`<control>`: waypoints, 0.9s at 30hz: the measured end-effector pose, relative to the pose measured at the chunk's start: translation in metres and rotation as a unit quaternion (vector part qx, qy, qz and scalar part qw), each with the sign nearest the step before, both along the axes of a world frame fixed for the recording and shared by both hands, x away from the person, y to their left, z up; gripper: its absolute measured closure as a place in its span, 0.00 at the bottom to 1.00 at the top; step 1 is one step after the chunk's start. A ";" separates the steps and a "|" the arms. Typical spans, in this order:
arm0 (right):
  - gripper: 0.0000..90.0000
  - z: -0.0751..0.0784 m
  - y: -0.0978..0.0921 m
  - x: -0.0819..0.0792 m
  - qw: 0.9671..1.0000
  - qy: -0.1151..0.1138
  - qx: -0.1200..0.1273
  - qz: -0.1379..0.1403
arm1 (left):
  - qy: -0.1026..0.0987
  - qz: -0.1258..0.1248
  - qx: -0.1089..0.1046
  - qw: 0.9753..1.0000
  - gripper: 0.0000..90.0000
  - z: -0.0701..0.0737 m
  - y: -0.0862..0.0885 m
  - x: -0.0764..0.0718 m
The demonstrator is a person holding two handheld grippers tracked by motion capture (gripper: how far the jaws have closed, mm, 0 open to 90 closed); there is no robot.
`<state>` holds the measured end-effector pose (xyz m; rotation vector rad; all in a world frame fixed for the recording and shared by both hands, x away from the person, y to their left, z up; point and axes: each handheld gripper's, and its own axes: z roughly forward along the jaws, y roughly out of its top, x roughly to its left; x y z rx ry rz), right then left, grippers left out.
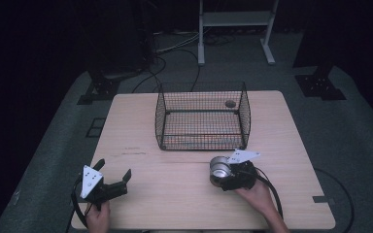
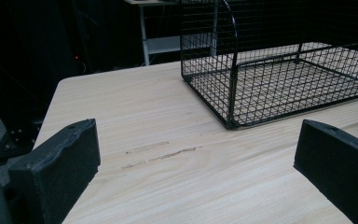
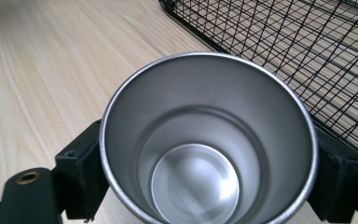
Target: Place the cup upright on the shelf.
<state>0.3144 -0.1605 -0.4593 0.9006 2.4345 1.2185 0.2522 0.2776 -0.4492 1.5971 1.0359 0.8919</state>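
Left gripper [image 1: 112, 174] held low over desk [image 1: 175, 199] near left front, jaws spread, nothing between. Right gripper [image 1: 222, 173] at right front, jaws pinched on steel cup [image 3: 207, 140]. Wire basket [image 1: 202, 116] set beyond, mid-desk.

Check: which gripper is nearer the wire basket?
Right. The right gripper, shut on the steel cup, sits just in front of the wire basket; the left gripper is farther off, front-left, open.
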 end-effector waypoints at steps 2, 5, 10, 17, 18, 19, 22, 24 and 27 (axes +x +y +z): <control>0.17 0.002 -0.001 0.000 1.000 0.002 0.008 0.001 | 0.000 0.000 -0.001 1.000 0.00 0.000 0.000 0.000; 0.17 0.005 -0.001 0.000 1.000 0.001 0.007 0.005 | -0.001 0.002 -0.001 1.000 0.00 0.000 0.001 0.000; 0.17 0.023 0.001 -0.001 1.000 -0.001 0.019 0.021 | -0.001 0.001 0.001 1.000 0.00 0.000 0.001 -0.001; 0.17 0.044 0.000 0.002 0.999 0.002 0.022 0.026 | -0.001 0.002 0.001 1.000 0.00 0.000 0.001 -0.001; 0.17 0.047 0.000 0.003 0.999 0.003 0.022 0.026 | -0.002 0.001 0.001 1.000 0.00 0.000 0.001 -0.001; 0.17 0.047 0.000 0.003 0.999 0.003 0.022 0.026 | -0.002 0.001 0.001 1.000 0.00 0.000 0.001 -0.001; 0.17 0.057 -0.001 0.007 0.999 -0.001 0.019 0.032 | -0.001 0.002 0.002 1.000 0.00 0.000 0.001 -0.001; 0.17 0.062 -0.001 0.009 0.999 0.001 0.020 0.032 | -0.001 0.002 0.002 1.000 0.00 0.000 0.001 -0.001; 0.17 0.069 -0.001 0.011 0.999 -0.004 0.015 0.036 | 0.000 0.001 0.002 1.000 0.00 0.000 0.001 -0.001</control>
